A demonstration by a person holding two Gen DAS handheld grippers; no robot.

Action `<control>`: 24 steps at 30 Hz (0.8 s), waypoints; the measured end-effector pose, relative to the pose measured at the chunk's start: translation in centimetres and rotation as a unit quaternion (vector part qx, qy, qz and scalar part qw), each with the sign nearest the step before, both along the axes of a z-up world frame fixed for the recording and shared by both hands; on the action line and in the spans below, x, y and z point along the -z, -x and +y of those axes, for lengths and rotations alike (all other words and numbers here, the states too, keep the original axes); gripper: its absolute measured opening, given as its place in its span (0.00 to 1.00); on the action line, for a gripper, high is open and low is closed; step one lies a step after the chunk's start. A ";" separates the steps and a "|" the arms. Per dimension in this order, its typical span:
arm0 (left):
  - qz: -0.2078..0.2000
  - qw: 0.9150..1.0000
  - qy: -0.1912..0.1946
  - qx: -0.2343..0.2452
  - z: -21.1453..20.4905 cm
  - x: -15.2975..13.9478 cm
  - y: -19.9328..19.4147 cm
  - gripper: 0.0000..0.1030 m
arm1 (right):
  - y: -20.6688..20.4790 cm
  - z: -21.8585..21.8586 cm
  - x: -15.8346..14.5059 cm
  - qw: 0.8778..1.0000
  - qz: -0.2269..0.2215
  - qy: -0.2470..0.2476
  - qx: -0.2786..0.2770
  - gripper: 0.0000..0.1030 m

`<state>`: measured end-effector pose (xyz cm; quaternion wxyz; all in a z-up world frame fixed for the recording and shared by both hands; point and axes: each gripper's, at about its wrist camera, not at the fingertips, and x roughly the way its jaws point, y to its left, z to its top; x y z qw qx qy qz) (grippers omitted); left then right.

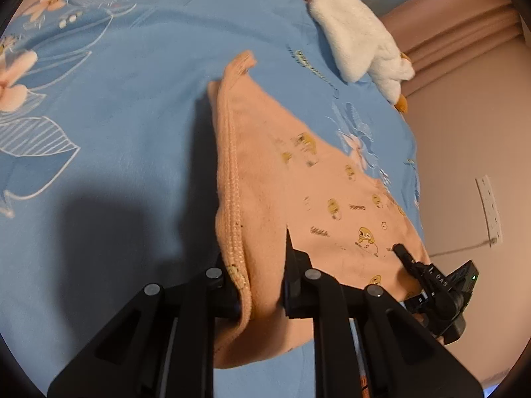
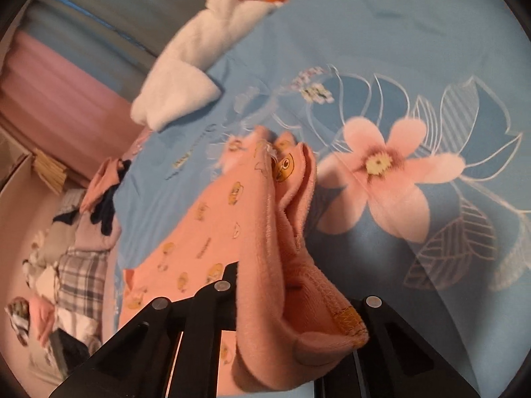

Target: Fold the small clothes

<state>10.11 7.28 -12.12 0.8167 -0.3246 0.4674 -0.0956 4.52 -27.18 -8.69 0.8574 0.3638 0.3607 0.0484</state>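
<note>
Both my grippers are clamped on one peach printed garment (image 1: 265, 179), held just above the blue floral bedsheet (image 1: 139, 106): the left gripper (image 1: 262, 285) pinches its stitched hem, the right gripper (image 2: 292, 301) a bunched wad of layers. I judge that the wad could slip unevenly and skew the fold, or drag the sheet.

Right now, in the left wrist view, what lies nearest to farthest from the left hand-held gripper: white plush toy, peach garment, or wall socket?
1. Peach garment, clamped in the left hand-held gripper.
2. Wall socket, off to the right, on the wall.
3. White plush toy, upper right, on the blue bedsheet.
</note>
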 end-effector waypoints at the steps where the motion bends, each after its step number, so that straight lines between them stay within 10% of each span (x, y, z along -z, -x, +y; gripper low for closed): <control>1: -0.003 1.000 -0.001 0.003 -0.1 -0.4 0.6 0.15 | 0.3 0.0 -0.4 1.000 -0.004 0.003 -0.002 0.13; 17: 0.063 0.995 -0.072 0.025 -2.4 1.9 5.8 0.24 | 4.9 1.4 -1.3 0.989 0.042 0.138 -0.008 0.13; 24: -0.037 0.993 -0.114 0.010 -2.7 -4.7 7.3 0.36 | 4.6 2.1 -1.7 0.984 0.038 0.175 -0.015 0.13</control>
